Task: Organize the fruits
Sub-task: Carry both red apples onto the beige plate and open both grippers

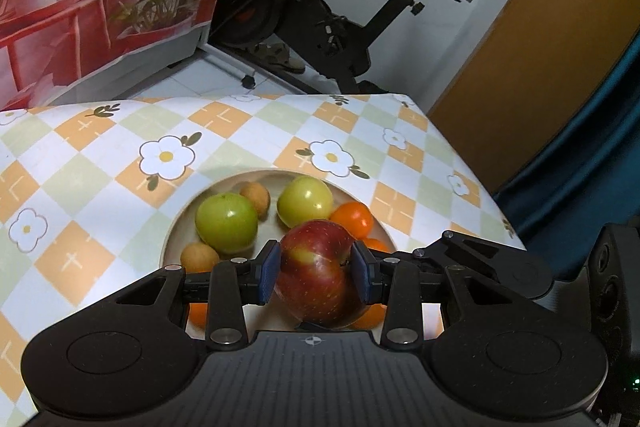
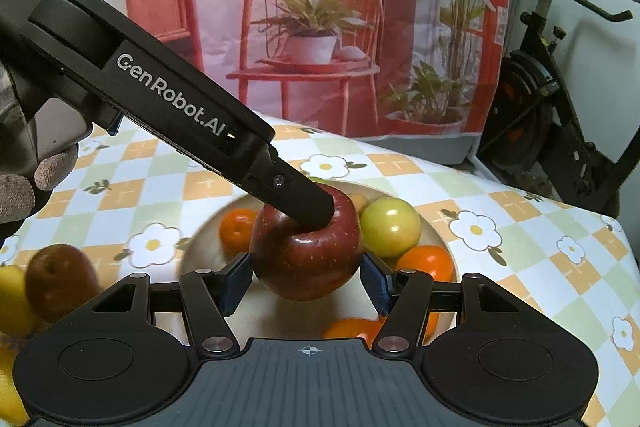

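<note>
1. The left hand-held gripper [image 1: 316, 273] is pinching a red apple [image 1: 320, 291] between its blue pads, one on each flank, and is holding it over the near part of a cream plate [image 1: 269, 233] on the flower-checked table [image 1: 100, 163]. Whether the apple is touching the plate cannot be told.

2. The right hand-held gripper [image 2: 306, 283] is standing spread with nothing in it. In its own view the red apple is framed between its fingers, but the left wrist view is showing only the left pads on the fruit.

3. The sorting is looking well along. Two green apples [image 1: 226, 223], two small tan fruits [image 1: 256, 198] and several oranges [image 1: 353, 219] are already lying on the plate, and the red apple is hanging right over them.

4. Work is remaining, by the look of it. A darker red apple [image 2: 60, 279] and a yellow fruit [image 2: 12, 295] are sitting on the cloth beside the plate, at the left edge of the right wrist view, blurred and partly cut off.

5. The held apple is nearly round, so it is showing little long axis. Its hollow end is sitting under the upper finger, which suggests the core is running roughly from pad to pad, tipping upward rather than lying level. The stem itself is hidden.
</note>
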Tool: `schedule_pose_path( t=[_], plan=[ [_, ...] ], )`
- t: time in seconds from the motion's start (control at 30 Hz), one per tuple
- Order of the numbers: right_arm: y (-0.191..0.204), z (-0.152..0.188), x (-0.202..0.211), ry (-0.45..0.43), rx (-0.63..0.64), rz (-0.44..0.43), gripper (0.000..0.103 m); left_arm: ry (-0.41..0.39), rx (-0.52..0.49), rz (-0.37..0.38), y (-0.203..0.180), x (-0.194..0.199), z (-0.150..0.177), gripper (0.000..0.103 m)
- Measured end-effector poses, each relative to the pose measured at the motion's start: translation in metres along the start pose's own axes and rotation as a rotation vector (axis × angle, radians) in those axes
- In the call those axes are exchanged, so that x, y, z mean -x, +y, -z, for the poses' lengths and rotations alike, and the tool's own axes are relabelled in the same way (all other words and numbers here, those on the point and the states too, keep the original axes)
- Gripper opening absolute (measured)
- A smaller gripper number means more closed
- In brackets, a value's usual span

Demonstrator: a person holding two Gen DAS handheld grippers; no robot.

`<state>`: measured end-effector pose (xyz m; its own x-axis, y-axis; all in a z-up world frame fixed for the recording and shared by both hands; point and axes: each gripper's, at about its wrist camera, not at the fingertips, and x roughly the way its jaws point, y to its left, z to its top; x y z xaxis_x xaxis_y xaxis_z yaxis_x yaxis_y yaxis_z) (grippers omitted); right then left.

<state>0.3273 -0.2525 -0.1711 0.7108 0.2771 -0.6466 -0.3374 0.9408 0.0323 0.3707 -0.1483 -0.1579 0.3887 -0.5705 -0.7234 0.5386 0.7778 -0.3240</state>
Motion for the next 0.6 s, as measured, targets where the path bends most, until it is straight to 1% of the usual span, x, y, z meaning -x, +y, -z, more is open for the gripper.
schedule_pose_path(
  t=[0.33,0.4,0.6],
  plan=[
    [-0.005,0.0,-0.026,0.037,-0.002,0.024,0.056,0.012,-0.001,-0.032,0.009,-0.016,-0.005,0.038],
    [-0.005,-0.001,-0.029,0.034,-0.005,0.029,0.056,0.005,-0.005,-0.035,0.01,-0.016,-0.005,0.038],
    [-0.003,-0.003,-0.034,0.036,0.002,0.047,0.056,-0.007,-0.047,-0.06,0.006,-0.017,-0.006,0.038]
  ],
)
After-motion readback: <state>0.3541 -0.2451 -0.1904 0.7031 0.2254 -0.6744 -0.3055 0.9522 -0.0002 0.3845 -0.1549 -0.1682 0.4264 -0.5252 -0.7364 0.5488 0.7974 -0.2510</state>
